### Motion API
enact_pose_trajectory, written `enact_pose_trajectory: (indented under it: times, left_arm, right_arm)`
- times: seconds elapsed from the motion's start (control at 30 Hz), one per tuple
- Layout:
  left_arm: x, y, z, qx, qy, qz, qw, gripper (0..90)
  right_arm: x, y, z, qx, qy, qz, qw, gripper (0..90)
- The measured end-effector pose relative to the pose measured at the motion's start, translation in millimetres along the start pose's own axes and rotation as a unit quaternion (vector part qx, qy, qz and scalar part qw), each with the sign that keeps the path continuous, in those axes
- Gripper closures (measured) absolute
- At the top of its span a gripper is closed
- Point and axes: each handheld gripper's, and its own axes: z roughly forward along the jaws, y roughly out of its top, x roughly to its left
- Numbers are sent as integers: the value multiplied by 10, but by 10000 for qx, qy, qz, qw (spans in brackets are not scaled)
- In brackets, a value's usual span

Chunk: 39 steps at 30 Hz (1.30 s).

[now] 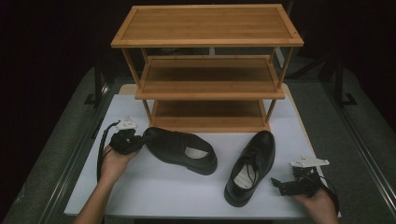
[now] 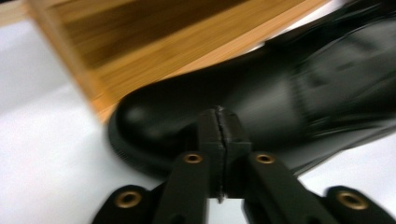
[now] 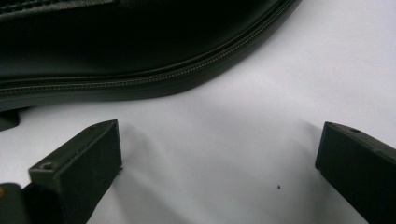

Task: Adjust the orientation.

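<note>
I work on a white tabletop (image 1: pixel 154 186) with grey floor at either side and a dark room behind. A three-tier bamboo shoe rack (image 1: pixel 208 70) stands at the far end. My left gripper (image 1: pixel 125 141) sits at the toe of the left black dress shoe (image 1: pixel 180 149), its jaws pressed together with nothing between them; from its own view the toe looms blurred just ahead. My right gripper (image 1: pixel 292 184) rests spread wide beside the right black dress shoe (image 1: pixel 250 168), not touching it. That shoe's upper is cut off in the right gripper view.
</note>
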Motion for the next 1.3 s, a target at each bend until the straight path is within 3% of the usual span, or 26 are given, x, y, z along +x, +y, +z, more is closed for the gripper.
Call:
enact_pose_trajectory:
  times: [0.07, 0.1, 0.17, 0.2, 0.23, 0.27, 0.3, 0.4, 0.53, 0.57, 0.6, 0.67, 0.93, 1.07, 1.3]
  left_arm:
    - [-61, 40, -9, -13, -50, 63, 10000, 837]
    - [-194, 122, -23, -66, -220, 178, 9996, 818]
    - [-331, 207, -32, -123, -322, 337, 9988, 783]
    - [-331, 207, -32, -123, -322, 337, 9988, 759]
    - [-458, 287, -24, -173, -529, 418, 9976, 740]
    - [-458, 287, -24, -173, -529, 418, 9976, 717]
    - [-570, 357, 3, -165, -766, 484, 9958, 698]
    - [-711, 445, 66, -191, -1048, 554, 9928, 679]
    - [-832, 534, 152, -191, -1223, 668, 9901, 668]
    - [-908, 589, 216, -183, -1364, 707, 9880, 666]
    - [-908, 589, 216, -183, -1364, 707, 9880, 662]
    - [-1014, 655, 315, -147, -1488, 830, 9853, 654]
    - [-1230, 703, 594, 39, -1750, 980, 9797, 650]
    - [-1270, 687, 672, 125, -1732, 1033, 9794, 664]
    - [-1255, 646, 726, 178, -1801, 897, 9794, 749]
  right_arm:
    - [0, 0, 0, 1, -1, 0, 10000, 0]
    - [0, 0, 0, 1, 0, -1, 10000, 0]
    - [0, 0, 0, 1, -1, -1, 10000, 0]
    - [0, 0, 0, 2, 0, 1, 10000, 0]
    - [0, 0, 0, 2, -1, 0, 10000, 0]
    - [0, 0, 0, 2, -1, 0, 10000, 0]
    - [0, 0, 0, 2, -1, 1, 10000, 0]
    - [0, 0, 0, 2, -1, 0, 10000, 0]
    - [1, 0, 0, 0, 5, 2, 10000, 0]
    - [1, 0, 0, -1, 6, 3, 10000, 0]
    - [1, 0, 0, -1, 5, 3, 10000, 0]
    - [0, -1, 0, -1, 1, -4, 10000, 0]
    - [0, -1, 0, -4, 1, 0, 10000, 0]
    - [-1, -2, -1, -3, 5, -8, 10000, 0]
    - [1, -1, 0, -5, 6, 11, 10000, 0]
